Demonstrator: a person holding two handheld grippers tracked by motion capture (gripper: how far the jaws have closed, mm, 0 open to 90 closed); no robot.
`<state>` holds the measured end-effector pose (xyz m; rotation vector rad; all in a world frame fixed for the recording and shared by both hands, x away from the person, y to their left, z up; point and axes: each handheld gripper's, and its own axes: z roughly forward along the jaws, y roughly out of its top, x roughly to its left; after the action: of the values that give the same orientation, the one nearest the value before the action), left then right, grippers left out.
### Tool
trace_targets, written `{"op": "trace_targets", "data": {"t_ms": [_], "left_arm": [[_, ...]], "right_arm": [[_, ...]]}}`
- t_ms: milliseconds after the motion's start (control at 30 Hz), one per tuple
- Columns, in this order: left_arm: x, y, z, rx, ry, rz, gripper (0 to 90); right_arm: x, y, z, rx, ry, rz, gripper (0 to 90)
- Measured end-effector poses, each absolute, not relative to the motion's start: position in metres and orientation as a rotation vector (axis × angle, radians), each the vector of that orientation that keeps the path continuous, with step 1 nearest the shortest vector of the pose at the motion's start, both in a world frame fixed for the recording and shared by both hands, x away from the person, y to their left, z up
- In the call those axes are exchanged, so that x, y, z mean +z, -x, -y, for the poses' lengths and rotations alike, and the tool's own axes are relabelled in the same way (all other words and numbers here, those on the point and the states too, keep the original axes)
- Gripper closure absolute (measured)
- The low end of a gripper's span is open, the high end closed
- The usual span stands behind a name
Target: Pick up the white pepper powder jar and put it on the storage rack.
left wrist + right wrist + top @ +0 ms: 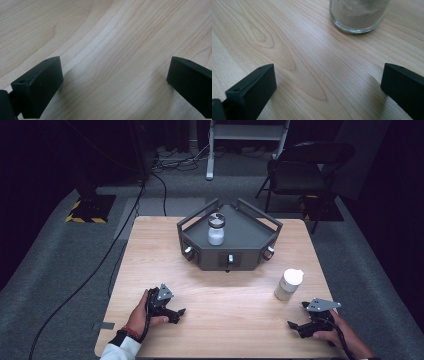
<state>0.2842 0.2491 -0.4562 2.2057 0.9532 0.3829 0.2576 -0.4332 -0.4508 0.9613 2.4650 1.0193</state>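
Just ahead of the right gripper (304, 322), whose fingers (249, 92) stand wide apart and empty, a clear glass jar of pale powder with a cream lid (289, 284) waits on the light wooden tabletop (225, 320). A clean grasp likely needs the fingers level, straddling its body. The left gripper (176, 313) also gapes empty. Well beyond both, a dark-lidded jar of white powder (216, 228) stands in a grey angular tray (250, 255).

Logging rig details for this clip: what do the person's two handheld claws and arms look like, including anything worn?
Both tools are black. The left claw and the right claw each carry a grey three-cornered plate on top and a black cable trailing back over the hand. In the gripper views the jaws are blocky matte black bars with small screw holes. The left arm has a white sleeve with a dark cuff and a reddish wristband.
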Motion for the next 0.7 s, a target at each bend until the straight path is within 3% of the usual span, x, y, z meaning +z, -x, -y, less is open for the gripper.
{"op": "trace_targets", "data": {"t_ms": [700], "left_arm": [[-0.456,-0.284,-0.249,0.383,-2.205,-0.955,0.0]], "right_arm": [[-0.436,-0.243,0.435,1.066,-1.000,-2.283,1.2]]}}
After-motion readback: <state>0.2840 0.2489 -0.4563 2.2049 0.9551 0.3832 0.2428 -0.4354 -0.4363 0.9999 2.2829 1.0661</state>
